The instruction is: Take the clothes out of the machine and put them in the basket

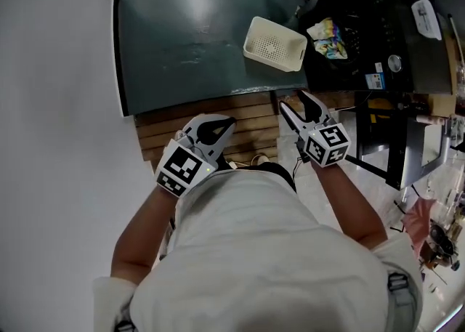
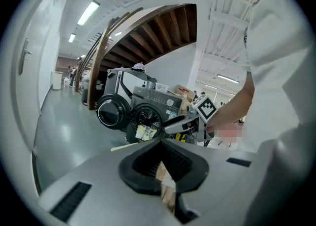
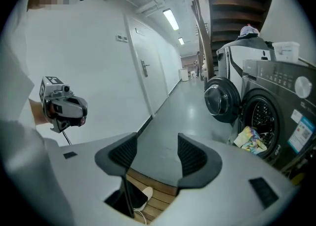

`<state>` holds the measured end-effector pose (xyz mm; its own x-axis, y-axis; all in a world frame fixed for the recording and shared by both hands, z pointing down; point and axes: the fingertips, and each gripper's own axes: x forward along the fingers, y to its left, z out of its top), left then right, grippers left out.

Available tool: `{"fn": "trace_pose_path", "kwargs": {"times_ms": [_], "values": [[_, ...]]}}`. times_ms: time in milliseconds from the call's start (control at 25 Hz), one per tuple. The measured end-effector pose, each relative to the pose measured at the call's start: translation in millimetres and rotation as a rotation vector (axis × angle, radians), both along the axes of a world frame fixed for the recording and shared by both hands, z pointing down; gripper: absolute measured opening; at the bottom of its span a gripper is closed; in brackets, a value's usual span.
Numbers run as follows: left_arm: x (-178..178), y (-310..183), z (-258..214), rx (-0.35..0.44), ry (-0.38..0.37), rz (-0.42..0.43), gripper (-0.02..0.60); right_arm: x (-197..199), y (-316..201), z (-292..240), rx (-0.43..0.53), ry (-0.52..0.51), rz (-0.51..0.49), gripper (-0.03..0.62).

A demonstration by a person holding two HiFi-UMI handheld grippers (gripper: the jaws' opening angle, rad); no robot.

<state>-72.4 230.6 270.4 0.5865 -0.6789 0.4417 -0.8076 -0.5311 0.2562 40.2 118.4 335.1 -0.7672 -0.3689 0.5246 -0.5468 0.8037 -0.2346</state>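
A colourful bundle of clothes (image 1: 328, 38) hangs out of the dark washing machine (image 1: 363, 25) through its open mouth, and shows in the left gripper view (image 2: 145, 132) and the right gripper view (image 3: 251, 138) too. The white perforated basket (image 1: 275, 43) stands on the floor just left of the machine. My left gripper (image 1: 227, 123) (image 2: 162, 146) is shut with nothing in it, above the wooden boards and well short of the basket. My right gripper (image 1: 293, 99) (image 3: 158, 146) stands open and empty, pointing toward the machine from a distance.
I stand on a slatted wooden platform (image 1: 240, 116) at the edge of a grey-green floor (image 1: 182, 25). A white wall (image 1: 58, 69) runs along the left. The machine's round door (image 3: 220, 96) is swung open. Cluttered frames and gear (image 1: 436, 229) sit at the right.
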Motion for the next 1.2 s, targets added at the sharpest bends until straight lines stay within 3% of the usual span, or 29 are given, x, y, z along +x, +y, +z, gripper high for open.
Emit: {"fn": "trace_pose_path", "kwargs": {"times_ms": [200, 360, 760, 1040, 1200], "values": [[-57, -24, -32, -0.027, 0.028, 0.093, -0.005, -51, -19, -40, 0.016, 0.023, 0.064, 0.261], [-64, -49, -39, -0.038, 0.059, 0.135, -0.005, -39, -47, -48, 0.024, 0.046, 0.152, 0.262], [-31, -118, -18, -0.118, 0.069, 0.295, -0.005, 30, -156, 29, -0.057, 0.091, 0.417, 0.262], [13, -194, 23, -0.181, 0.102, 0.384, -0.005, 77, -252, 102, -0.126, 0.118, 0.54, 0.264], [38, -235, 46, -0.198, 0.123, 0.426, -0.005, 104, -304, 152, -0.131, 0.193, 0.565, 0.279]]}}
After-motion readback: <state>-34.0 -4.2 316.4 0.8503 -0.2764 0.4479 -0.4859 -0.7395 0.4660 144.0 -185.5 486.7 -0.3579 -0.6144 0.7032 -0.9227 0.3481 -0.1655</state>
